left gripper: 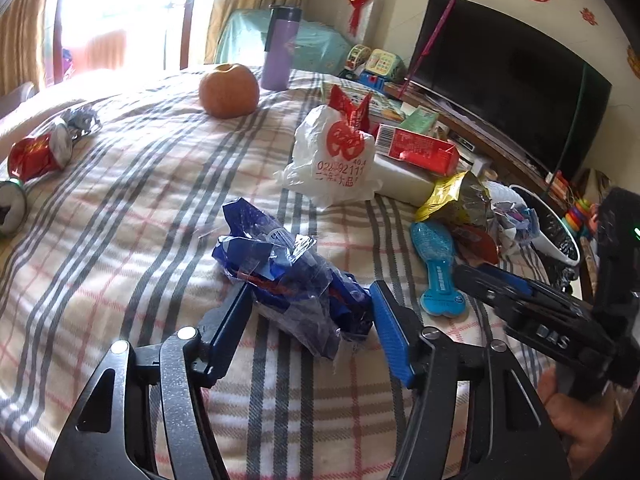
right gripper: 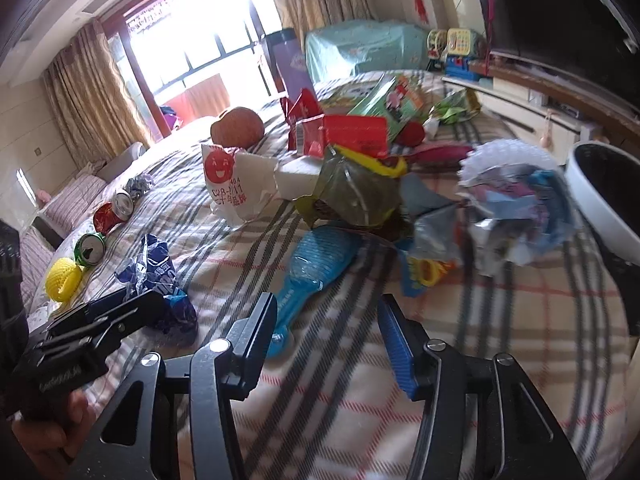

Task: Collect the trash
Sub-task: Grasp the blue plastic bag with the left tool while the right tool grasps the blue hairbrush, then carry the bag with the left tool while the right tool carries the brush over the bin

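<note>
A crumpled blue wrapper (left gripper: 292,276) lies on the plaid bed cover (left gripper: 140,208). My left gripper (left gripper: 310,300) is open, its fingers on either side of the wrapper's near end. The wrapper also shows at the left of the right wrist view (right gripper: 160,276). My right gripper (right gripper: 326,316) is open and empty above the cover, near a blue hairbrush (right gripper: 312,264). Beyond it lie a crumpled silver and blue wrapper pile (right gripper: 516,208), a green-gold bag (right gripper: 356,196) and a white plastic bag (right gripper: 236,184). A white trash bin (right gripper: 604,196) stands at the right edge of the bed.
A crushed red can (left gripper: 36,156), a green can (right gripper: 91,249) and a yellow foam net (right gripper: 63,280) lie at the left. An orange fruit (left gripper: 229,90), a purple flask (left gripper: 279,50) and a red box (left gripper: 420,148) sit farther back. A TV (left gripper: 504,80) stands at the right.
</note>
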`<state>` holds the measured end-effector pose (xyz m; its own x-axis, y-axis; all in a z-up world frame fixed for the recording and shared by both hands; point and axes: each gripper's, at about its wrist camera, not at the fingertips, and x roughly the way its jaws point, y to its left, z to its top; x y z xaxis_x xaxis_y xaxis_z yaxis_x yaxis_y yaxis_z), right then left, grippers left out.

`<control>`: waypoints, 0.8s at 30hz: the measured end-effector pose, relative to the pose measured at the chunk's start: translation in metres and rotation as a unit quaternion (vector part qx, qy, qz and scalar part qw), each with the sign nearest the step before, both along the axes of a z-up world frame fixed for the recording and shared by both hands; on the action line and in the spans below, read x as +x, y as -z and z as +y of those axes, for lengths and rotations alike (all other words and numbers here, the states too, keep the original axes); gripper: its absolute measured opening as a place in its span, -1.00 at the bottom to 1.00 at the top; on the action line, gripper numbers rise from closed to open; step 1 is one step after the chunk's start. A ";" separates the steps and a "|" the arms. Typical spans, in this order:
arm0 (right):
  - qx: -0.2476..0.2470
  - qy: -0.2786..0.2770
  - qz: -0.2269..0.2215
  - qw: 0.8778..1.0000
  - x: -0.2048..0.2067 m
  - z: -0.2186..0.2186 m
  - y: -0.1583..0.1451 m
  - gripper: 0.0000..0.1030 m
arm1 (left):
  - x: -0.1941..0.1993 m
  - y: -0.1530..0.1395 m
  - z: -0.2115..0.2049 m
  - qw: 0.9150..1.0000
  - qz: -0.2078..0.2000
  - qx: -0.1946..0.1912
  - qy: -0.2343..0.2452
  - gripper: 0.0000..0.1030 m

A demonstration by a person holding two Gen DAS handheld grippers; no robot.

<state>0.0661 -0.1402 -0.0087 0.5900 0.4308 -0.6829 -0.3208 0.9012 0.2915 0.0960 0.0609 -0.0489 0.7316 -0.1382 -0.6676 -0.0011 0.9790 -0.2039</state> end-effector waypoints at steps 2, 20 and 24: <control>-0.002 -0.004 0.008 1.000 0.006 0.004 0.003 -0.02 | 0.002 0.000 0.001 1.000 0.000 -0.004 0.002 0.12; 0.029 -0.041 0.025 0.998 0.003 0.002 0.000 -0.60 | -0.010 -0.008 -0.017 1.000 -0.003 0.002 0.018 -0.07; 0.047 -0.033 0.024 0.998 -0.012 -0.019 -0.005 -0.61 | -0.015 -0.015 -0.039 0.999 -0.011 0.012 0.041 -0.08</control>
<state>0.0538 -0.1588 -0.0033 0.5263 0.5304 -0.6646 -0.3618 0.8470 0.3895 0.0808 0.0218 -0.0342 0.7323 -0.1823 -0.6561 0.0838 0.9803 -0.1789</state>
